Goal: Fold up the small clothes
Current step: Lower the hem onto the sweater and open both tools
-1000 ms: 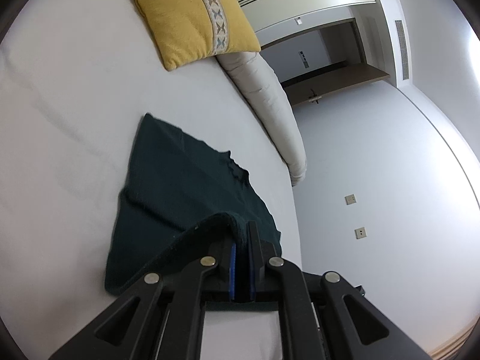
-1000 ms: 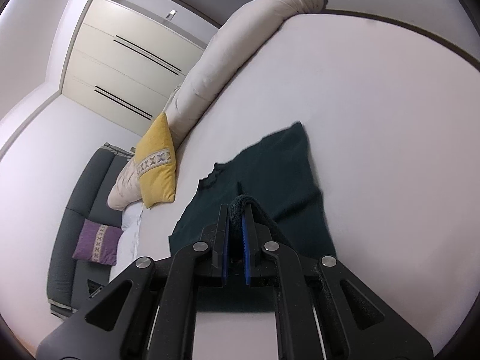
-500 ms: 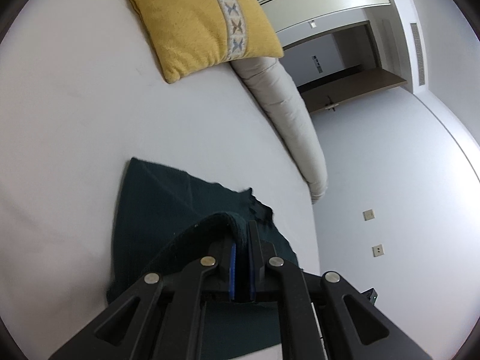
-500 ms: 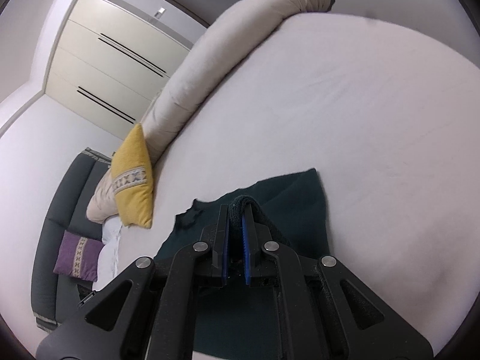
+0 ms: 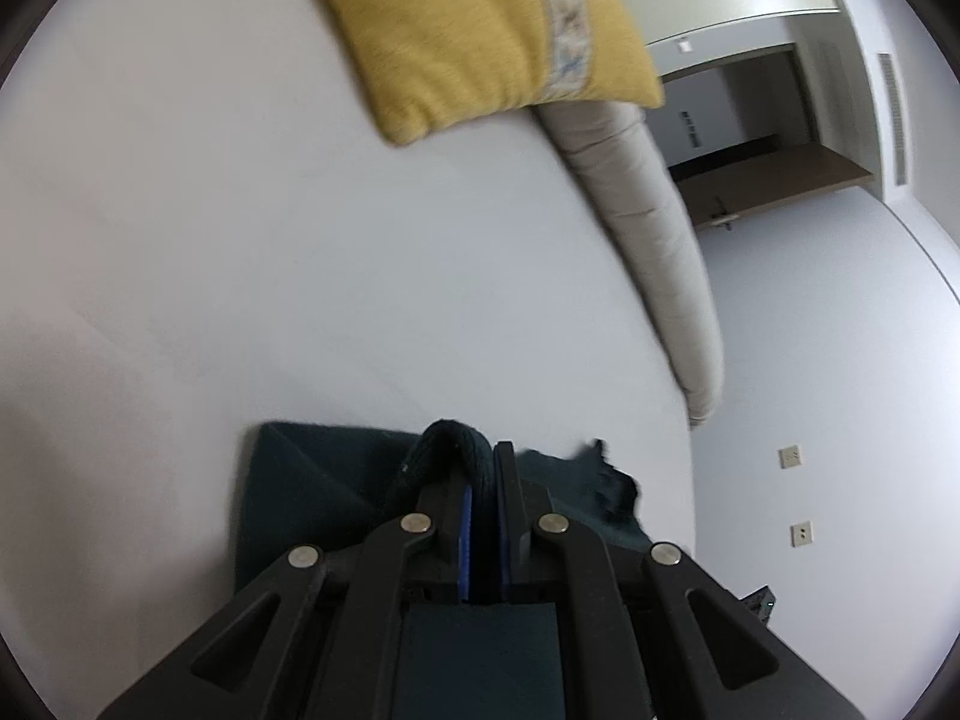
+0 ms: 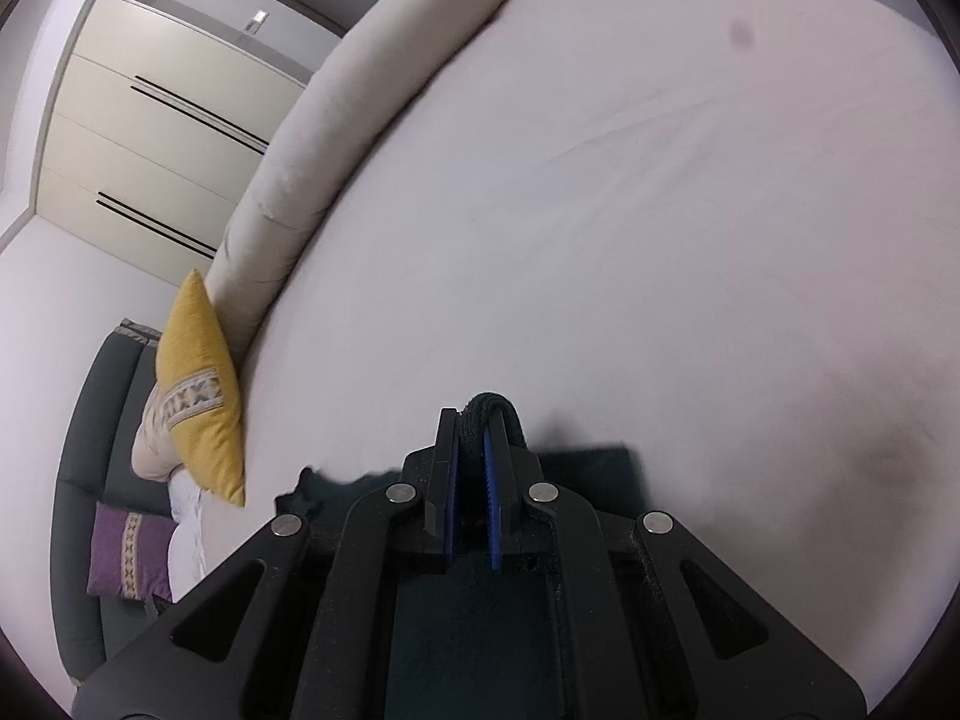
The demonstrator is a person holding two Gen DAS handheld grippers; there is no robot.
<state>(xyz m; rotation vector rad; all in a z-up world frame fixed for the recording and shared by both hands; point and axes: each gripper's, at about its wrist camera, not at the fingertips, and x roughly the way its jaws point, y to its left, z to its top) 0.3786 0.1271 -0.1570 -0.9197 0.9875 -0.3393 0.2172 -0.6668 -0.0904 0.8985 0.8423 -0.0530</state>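
Both your tongs, left gripper (image 5: 485,468) and right gripper (image 6: 474,438), are clamped tight on the dark green garment's (image 5: 312,480) hem, well short of the yellow pillow (image 5: 480,36) (fold half made; laying down and releasing remain).

The garment (image 5: 312,480) lies on the bed (image 5: 300,276), at the near edge of both wrist views, directly beneath and ahead of both grippers. A rolled hem of the garment sits between the 2 fingers of the left gripper (image 5: 483,462); another hem sits between the 2 fingers of the right gripper (image 6: 474,426).

In the left wrist view, a cushion (image 5: 480,30) lies on the bed beyond the garment, well apart from it. A long bolster (image 5: 654,240) runs along the right edge of the bed, touching the cushion.

In the right wrist view, the bolster (image 6: 360,90) borders the left edge of the bed (image 6: 600,210). The cushion (image 6: 198,384) leans against its near end. A sofa (image 6: 78,480) stands left of the bed, with a second cushion (image 6: 129,555) on it.
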